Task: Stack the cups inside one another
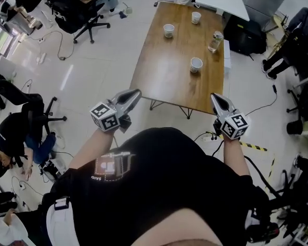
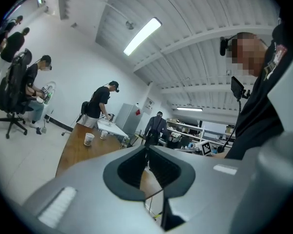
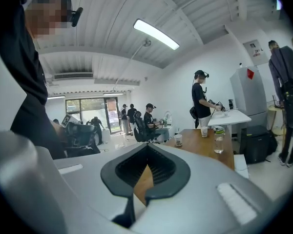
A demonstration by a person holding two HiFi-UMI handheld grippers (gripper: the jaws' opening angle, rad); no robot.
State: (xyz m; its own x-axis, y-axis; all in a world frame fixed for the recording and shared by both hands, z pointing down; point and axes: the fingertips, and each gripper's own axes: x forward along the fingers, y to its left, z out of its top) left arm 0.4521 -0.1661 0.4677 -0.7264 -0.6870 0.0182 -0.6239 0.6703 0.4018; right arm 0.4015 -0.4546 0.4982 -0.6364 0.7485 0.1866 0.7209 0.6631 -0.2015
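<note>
Both tools are closed with nothing in them: the left gripper and the right gripper have their jaws tip to tip. They are held out roughly level, short of the near edge of the table, which reads to me as an approach posture, not a grasp. The three cups stand well apart on the wooden top: the nearest cup, the left cup and the far cup. A clear bottle stands among them, so each cup needs its own reach.
</note>
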